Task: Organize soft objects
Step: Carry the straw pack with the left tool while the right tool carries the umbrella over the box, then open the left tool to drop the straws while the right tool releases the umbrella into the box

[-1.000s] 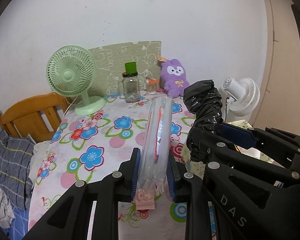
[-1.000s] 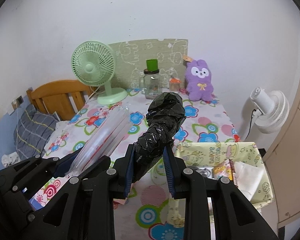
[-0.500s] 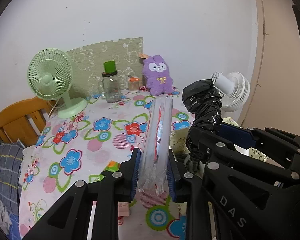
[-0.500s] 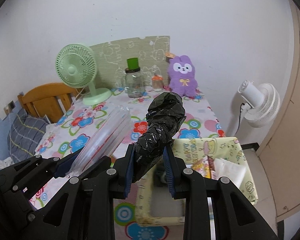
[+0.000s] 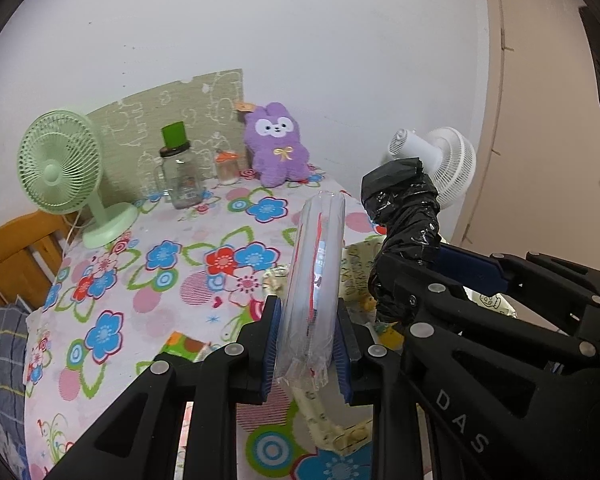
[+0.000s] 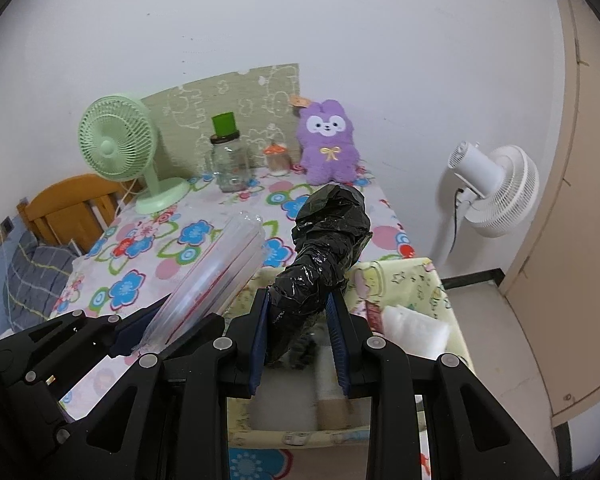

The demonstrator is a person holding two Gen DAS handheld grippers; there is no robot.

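Left gripper [image 5: 307,354]: I have it clenched on the clear plastic roll [image 5: 314,280].
Right gripper [image 6: 299,338]: I grip the black bag bundle [image 6: 320,252] above the yellow fabric bin [image 6: 416,276].
Far: purple plush [image 6: 329,142], glass jar [image 6: 230,162], green fan [image 6: 118,140].
Right: white fan [image 6: 496,190].

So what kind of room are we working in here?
Most likely a small bedroom or living room at home. A table with a flowered tablecloth stands against the wall, bearing a purple plush rabbit and a green desk fan; a white floor fan stands beside it.
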